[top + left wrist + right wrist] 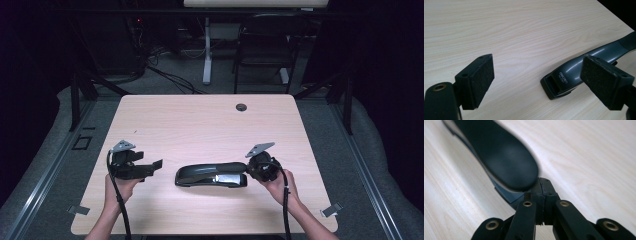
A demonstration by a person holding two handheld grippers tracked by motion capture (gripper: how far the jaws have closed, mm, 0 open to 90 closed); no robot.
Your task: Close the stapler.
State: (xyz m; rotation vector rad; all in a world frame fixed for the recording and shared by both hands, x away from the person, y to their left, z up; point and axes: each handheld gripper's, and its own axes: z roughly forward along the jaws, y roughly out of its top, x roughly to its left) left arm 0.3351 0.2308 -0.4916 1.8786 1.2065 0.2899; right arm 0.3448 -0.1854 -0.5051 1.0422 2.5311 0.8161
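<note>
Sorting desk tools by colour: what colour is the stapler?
Glossy dark grey to black stapler, clearest in the left gripper view.

Pale wood-grain table (pixel 200 120), with a small dark grommet hole (pixel 241 107) near the far edge. Lying flat well nearer than that hole: a long black stapler (pixel 210 175).

Glossy black long-arm stapler (pixel 211 175), lying flat crosswise on the table's near half
</note>
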